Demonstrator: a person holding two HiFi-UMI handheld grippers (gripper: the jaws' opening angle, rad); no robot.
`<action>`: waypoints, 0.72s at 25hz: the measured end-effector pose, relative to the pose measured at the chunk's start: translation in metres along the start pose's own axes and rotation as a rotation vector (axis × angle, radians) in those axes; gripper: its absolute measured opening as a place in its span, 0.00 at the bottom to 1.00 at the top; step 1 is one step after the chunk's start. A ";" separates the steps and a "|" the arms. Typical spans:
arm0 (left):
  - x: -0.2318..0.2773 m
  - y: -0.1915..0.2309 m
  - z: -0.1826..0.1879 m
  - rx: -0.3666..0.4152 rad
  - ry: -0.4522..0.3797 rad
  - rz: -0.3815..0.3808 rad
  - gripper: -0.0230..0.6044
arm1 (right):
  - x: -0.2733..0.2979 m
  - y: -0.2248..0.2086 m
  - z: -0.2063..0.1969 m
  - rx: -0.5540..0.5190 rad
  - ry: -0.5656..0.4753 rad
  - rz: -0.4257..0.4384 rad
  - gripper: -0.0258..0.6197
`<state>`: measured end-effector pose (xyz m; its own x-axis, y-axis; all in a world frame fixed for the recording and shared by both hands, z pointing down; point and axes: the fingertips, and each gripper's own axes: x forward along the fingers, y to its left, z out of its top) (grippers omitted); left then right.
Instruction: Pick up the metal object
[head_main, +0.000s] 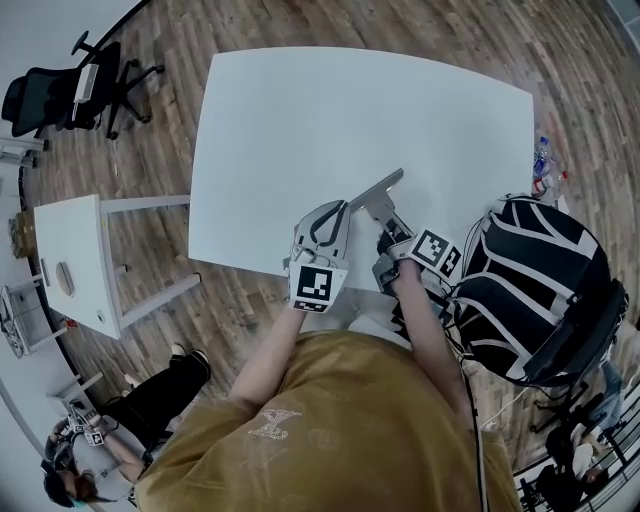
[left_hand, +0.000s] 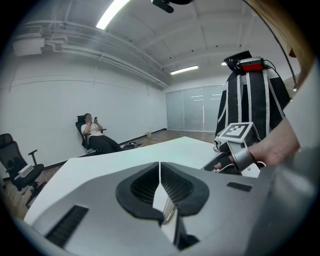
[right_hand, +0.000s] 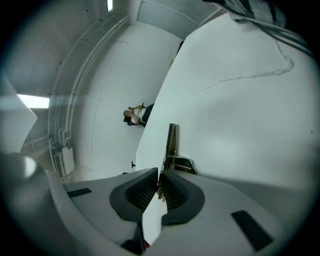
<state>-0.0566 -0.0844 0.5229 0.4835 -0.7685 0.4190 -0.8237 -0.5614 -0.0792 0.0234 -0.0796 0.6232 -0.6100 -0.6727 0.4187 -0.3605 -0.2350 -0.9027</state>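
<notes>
1. Metal object (right_hand: 171, 145): a flat, dull silver strip with a wider base piece and a curved tab on one side. It is gripped at that base by the right gripper (right_hand: 159, 181).
2. Seen from the right gripper view, its long axis runs straight on from the jaws, and the narrow free end points away from them across the white desk (right_hand: 250, 125).
3. From the head view the metal object (head_main: 386, 186) lies on a diagonal over the near part of the desk (head_main: 300, 120). Its free end points away from the person and off to their right.
4. I cannot tell whether it touches the desk top or hangs just above it.
5. The right gripper's jaws are clamped tight on the object, with no gap showing at the ribbed pads.
6. The left gripper (left_hand: 160, 175) sits just beside the right one, and its tip is close to the near-left end of the object.
7. Its jaws meet along a thin line at the tips. A small shiny edge shows lower down between them, and I cannot make out what it is.
8. The left gripper view also catches the right gripper's marker cube (left_hand: 239, 131) and the hand (left_hand: 275, 147) behind it.
9. A black backpack with white stripes (head_main: 530, 275) stands just right of the person, at the desk's near corner.
10. A black office chair (head_main: 65, 95) stands well off to the far left.
</notes>
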 end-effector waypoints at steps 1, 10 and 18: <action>0.000 0.000 0.000 0.000 -0.001 -0.002 0.06 | 0.000 0.001 0.000 0.021 -0.007 0.018 0.07; -0.005 0.001 -0.003 -0.004 0.004 0.001 0.06 | -0.002 0.002 -0.002 0.056 -0.018 0.056 0.05; -0.010 0.003 -0.007 -0.011 0.016 0.015 0.06 | -0.014 0.009 0.000 -0.047 -0.048 0.044 0.05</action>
<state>-0.0661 -0.0762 0.5250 0.4667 -0.7715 0.4324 -0.8339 -0.5467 -0.0755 0.0293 -0.0721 0.6095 -0.5922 -0.7147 0.3722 -0.3675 -0.1715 -0.9141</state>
